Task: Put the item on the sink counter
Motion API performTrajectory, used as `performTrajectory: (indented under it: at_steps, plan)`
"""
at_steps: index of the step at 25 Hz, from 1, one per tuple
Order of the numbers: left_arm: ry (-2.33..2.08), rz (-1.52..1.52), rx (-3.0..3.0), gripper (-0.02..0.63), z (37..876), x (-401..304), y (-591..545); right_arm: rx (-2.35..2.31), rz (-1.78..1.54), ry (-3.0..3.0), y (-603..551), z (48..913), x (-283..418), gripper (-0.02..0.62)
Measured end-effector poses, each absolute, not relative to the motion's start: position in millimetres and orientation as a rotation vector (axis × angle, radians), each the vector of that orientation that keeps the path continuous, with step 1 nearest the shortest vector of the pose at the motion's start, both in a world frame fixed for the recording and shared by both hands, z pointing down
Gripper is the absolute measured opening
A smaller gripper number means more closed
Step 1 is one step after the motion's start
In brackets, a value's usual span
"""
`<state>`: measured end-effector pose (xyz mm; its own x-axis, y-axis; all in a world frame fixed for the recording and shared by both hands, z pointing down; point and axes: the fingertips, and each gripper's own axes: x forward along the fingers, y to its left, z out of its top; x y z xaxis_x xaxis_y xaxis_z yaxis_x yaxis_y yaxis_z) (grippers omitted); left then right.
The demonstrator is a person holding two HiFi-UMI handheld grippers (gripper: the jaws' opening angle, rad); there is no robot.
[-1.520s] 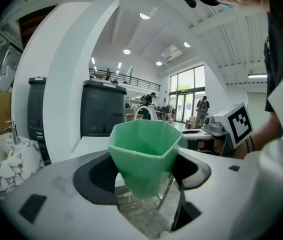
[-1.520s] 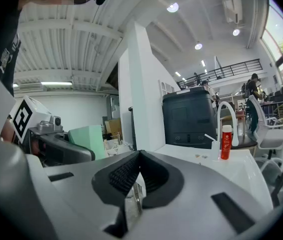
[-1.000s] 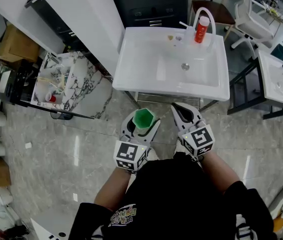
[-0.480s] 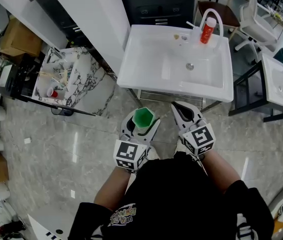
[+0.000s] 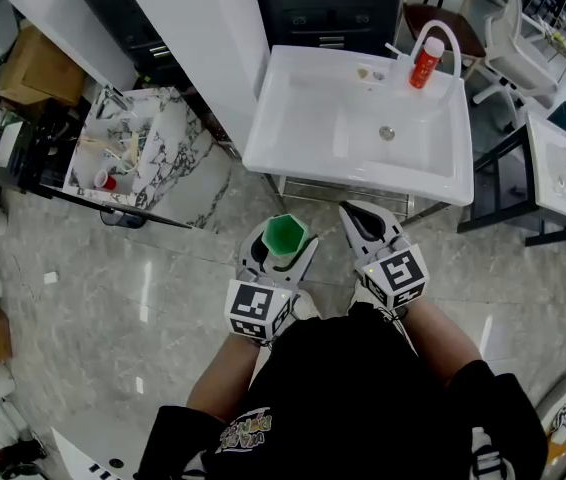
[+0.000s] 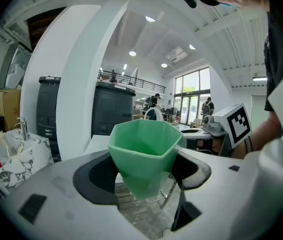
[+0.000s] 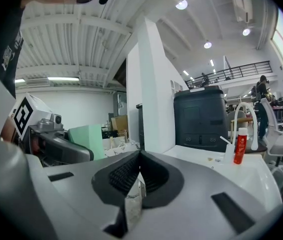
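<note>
Sink counter [image 5: 298,133] ahead bears red bottle [image 5: 424,61]; left hand-held gripper [image 5: 283,244] clasps green cup [image 5: 287,232], right hand-held gripper [image 5: 360,219] clenched.

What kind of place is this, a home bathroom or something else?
Probably a large workshop or test hall, not a home: a white sink stands free on a metal frame, a second sink is beside it, and a balcony railing runs high above.

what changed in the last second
Only the head view drifted: the sink and marble table slid slightly up and right in frame. Nothing was taken or released. The left gripper still holds the cup, the right gripper stays shut and empty, both short of the sink.
</note>
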<state>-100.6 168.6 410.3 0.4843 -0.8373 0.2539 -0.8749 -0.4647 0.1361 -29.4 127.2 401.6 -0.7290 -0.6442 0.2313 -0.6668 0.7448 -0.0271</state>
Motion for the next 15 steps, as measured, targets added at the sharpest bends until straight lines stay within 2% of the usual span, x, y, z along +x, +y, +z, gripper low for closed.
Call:
performTrajectory:
  at_steps: [15]
  plan:
    - [-1.453,0.225,2.491,0.311,417,-163,178,1.074,0.136,-2.742,128,400,-88,0.054]
